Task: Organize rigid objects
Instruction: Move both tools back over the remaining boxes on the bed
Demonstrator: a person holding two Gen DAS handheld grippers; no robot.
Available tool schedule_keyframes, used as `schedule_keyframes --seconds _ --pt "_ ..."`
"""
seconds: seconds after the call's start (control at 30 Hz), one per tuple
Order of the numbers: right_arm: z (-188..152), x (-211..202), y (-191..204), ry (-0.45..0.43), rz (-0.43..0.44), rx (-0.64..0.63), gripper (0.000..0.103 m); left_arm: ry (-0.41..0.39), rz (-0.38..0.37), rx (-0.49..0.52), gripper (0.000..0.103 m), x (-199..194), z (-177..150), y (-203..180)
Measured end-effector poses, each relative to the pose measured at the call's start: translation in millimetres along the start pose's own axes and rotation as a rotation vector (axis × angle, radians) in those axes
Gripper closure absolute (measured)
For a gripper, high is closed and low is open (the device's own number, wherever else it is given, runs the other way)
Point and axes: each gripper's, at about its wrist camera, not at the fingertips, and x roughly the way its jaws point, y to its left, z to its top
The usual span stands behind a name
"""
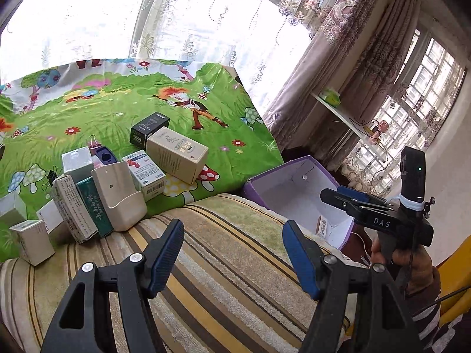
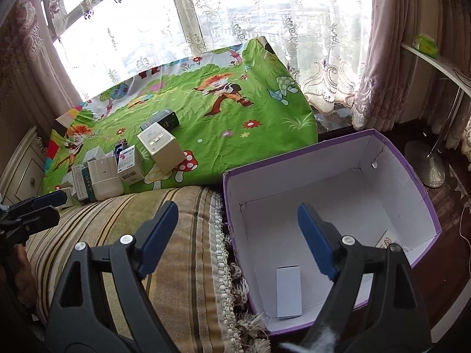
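Left wrist view. The left gripper (image 1: 232, 253) is over a striped cushion (image 1: 223, 264), its fingers (image 1: 164, 256) spread wide with nothing between them. Ahead and to the left, a cluster of small cartons (image 1: 79, 206) stands and leans where the cushion meets a green cartoon sheet (image 1: 117, 108); among them are a beige plastic holder (image 1: 119, 195), a tan carton (image 1: 176, 154) lying on its side, and a black carton (image 1: 148, 129) behind it. These items appear to be light, stiff cardboard with smooth printed faces; a hold across two opposite flat sides near mid-length would probably suit them, with modest pressure, since thin card may dent. To the right sits a purple box (image 1: 265, 179) with a white interior, and the right gripper (image 1: 344, 197) is near its far wall, held by a hand (image 1: 412, 264).

Right wrist view. The right gripper (image 2: 238, 241) hovers at the near rim of the purple box (image 2: 418, 176), one finger over the cushion (image 2: 164, 220) and the other over the box interior; its fingers (image 2: 316, 244) stand wide apart and hold nothing. Inside the box a white carton (image 2: 289, 291) lies flat on the floor, directly below the gap, and a second carton (image 2: 385, 239) is partly hidden behind the right-hand finger. The remaining cartons (image 2: 129, 164) stay on the sheet (image 2: 235, 135), well apart from the box. The left gripper (image 2: 35, 209) shows at the left edge.
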Motion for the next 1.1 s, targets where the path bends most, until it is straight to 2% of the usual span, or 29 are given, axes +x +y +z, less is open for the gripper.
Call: schedule_keyframes --seconds 0.23,0.43,0.57,0.67,0.8,1.1 --pt "-1.6 0.1 24.8 0.021 0.045 -0.079 0.015 -0.030 0.067 -0.101 0.033 -27.4 -8.2 52.3" --pt "-0.9 -4.5 48.0 0.027 0.068 -0.155 0.014 -0.040 0.158 -0.196 0.025 -47.4 -20.2 100.2" --pt "1.2 -7.3 60.6 0.026 0.076 -0.184 0.013 -0.016 0.192 -0.258 0.022 -56.4 -27.4 131.3" --pt "3.1 -8.2 70.4 0.028 0.087 -0.202 0.013 0.007 0.221 -0.267 0.022 -59.9 -30.2 147.2" --pt "5.2 -5.1 85.1 0.044 0.096 -0.231 0.013 0.054 0.228 -0.274 0.019 -57.1 -30.7 168.6" --pt "6.4 5.0 122.7 0.091 0.126 -0.296 0.013 0.138 0.192 -0.297 0.018 -41.4 -23.6 211.2"
